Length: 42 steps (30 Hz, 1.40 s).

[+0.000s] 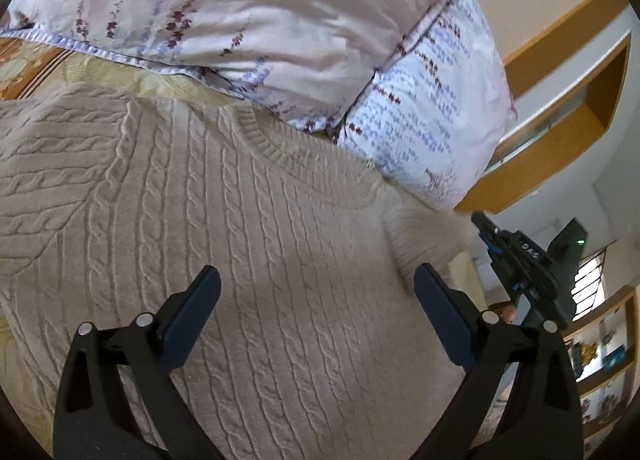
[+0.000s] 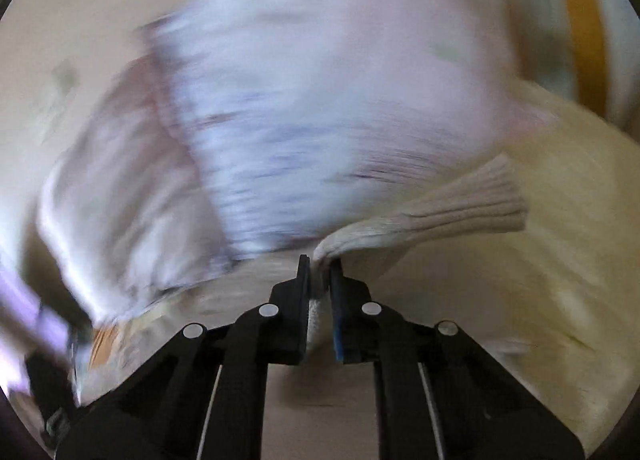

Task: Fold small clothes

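A beige cable-knit sweater (image 1: 224, 219) lies spread on the bed, its ribbed neckline toward the pillows. My left gripper (image 1: 316, 280) hovers open just above the sweater's body, nothing between its fingers. At the right edge of the left wrist view the right gripper (image 1: 486, 225) holds the sweater's sleeve (image 1: 424, 227). In the right wrist view my right gripper (image 2: 320, 266) is shut on that sleeve, with the ribbed cuff (image 2: 472, 203) sticking out up and to the right of the pinched fabric. The background there is blurred by motion.
A white pillow (image 1: 248, 15) with small floral print and a bluish one (image 1: 432, 115) lie right behind the sweater. The yellow patterned bedsheet (image 1: 36, 63) shows at the left. A wooden wall shelf (image 1: 560, 127) and a cabinet (image 1: 604, 356) stand to the right.
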### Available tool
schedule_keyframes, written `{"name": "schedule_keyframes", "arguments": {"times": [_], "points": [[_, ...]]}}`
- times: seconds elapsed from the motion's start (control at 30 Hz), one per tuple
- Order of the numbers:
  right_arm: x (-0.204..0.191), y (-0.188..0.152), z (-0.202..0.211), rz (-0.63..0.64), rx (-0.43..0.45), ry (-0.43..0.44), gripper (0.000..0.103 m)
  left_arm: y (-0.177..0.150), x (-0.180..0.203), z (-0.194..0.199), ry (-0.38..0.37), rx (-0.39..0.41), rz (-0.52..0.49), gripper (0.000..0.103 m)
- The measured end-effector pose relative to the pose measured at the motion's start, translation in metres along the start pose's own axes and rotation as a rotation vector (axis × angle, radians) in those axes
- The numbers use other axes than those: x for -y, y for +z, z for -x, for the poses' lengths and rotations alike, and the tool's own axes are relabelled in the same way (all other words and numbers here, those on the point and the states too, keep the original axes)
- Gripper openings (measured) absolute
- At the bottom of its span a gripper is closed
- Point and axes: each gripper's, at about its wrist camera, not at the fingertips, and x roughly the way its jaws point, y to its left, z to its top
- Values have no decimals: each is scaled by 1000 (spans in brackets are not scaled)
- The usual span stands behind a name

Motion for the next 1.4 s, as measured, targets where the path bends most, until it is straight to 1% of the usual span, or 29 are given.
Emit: {"name": "schedule_keyframes", "arguments": {"times": [0.03,0.07,0.1,0.13,0.17,0.2,0.23,0.33,0.37,0.43,0.47,0.53,0.6,0.63,0.7,0.8,0.87,0.93,1.0,1.07,1.1,1.13,1.23,1.3,1.4], "points": [[-20,-3,-11,59,-59,59,10,1,-1,1,-7,4,5,97],[-42,-12,-26,121,-147,125,11,1,-1,1,-15,7,12,97],[-55,-20,-37,159,-210,163,15,1,-3,1,-25,8,20,97],[-65,-29,-45,196,-267,185,26,0,-4,1,-30,5,27,97],[-72,-37,-52,223,-308,190,34,-1,-5,1,-31,-2,34,97],[-73,-45,-55,229,-326,192,51,-2,-6,0,-31,-8,39,97],[-67,-49,-53,210,-322,196,62,-2,-7,-1,-30,-12,44,97],[-34,-51,-46,74,-347,198,63,-3,-9,-8,-29,-30,64,96],[-12,-51,-41,-30,-362,207,63,-3,-9,-10,-31,-37,75,95],[25,-54,-32,-203,-373,212,63,-3,-12,-15,-38,-49,106,87],[38,-55,-28,-268,-373,210,63,-2,-15,-17,-46,-52,131,85],[80,-61,-14,-439,-346,191,63,-1,-20,-21,-47,-60,182,79],[115,-64,0,-558,-278,149,62,0,-27,-23,-51,-56,225,76],[124,-65,5,-591,-247,143,56,1,-31,-23,-49,-51,253,73],[143,-64,14,-658,-181,105,53,3,-36,-23,-56,-40,292,70],[153,-60,20,-672,-115,60,53,8,-45,-21,-58,-13,345,65],[156,-60,21,-681,-85,37,48,12,-49,-22,-39,-2,356,58],[161,-61,21,-688,-60,16,39,16,-54,-24,-31,3,371,49],[159,-61,19,-676,-49,-6,34,20,-57,-28,-15,1,376,43],[161,-61,19,-653,-41,-34,26,23,-58,-32,-14,-1,367,31],[160,-60,19,-634,-36,-46,12,26,-58,-35,-10,-9,354,13],[158,-60,20,-621,-22,-49,9,29,-58,-37,0,-14,336,8],[147,-60,34,-562,31,-56,8,38,-53,-30,6,19,271,8],[139,-62,38,-532,40,-70,8,43,-50,-23,43,44,212,7],[133,-68,33,-511,19,-117,8,44,-51,-20,120,42,159,7]]}}
